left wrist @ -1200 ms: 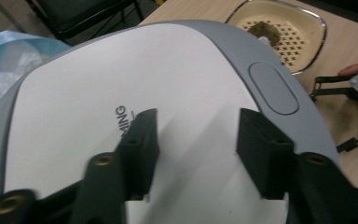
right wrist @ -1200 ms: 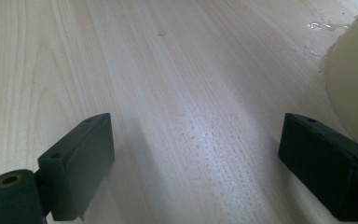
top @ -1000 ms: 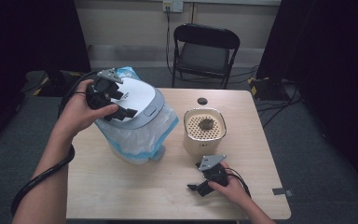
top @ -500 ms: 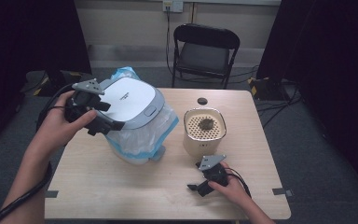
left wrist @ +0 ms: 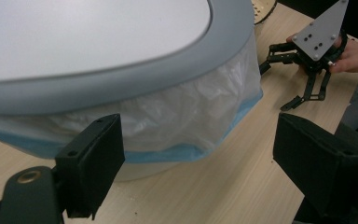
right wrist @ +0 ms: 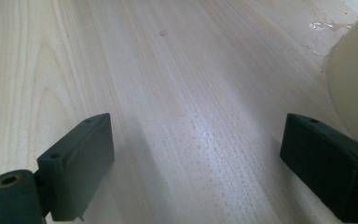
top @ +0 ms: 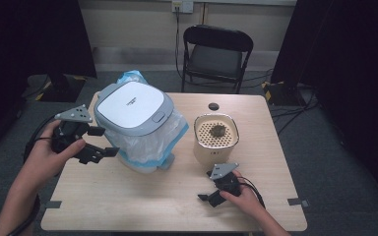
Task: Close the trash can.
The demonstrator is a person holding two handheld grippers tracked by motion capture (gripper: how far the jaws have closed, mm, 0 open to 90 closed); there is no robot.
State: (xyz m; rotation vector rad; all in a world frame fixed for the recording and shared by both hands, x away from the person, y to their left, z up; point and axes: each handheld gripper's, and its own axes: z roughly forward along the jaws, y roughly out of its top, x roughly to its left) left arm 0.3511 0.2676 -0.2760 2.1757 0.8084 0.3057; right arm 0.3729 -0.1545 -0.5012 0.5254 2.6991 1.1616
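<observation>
Left gripper (top: 101, 142) withdrawn, bin (top: 135, 125) beyond fingers (left wrist: 93, 163)

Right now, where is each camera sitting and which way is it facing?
High view: above the table's near side, looking forward and down at the table; forearms and both grippers enter below.
Left gripper view: rides the left gripper, facing the lidded bin; right gripper beyond.
Right gripper view: rides the right gripper, facing bare tabletop.
High and left views share the bin.
</observation>
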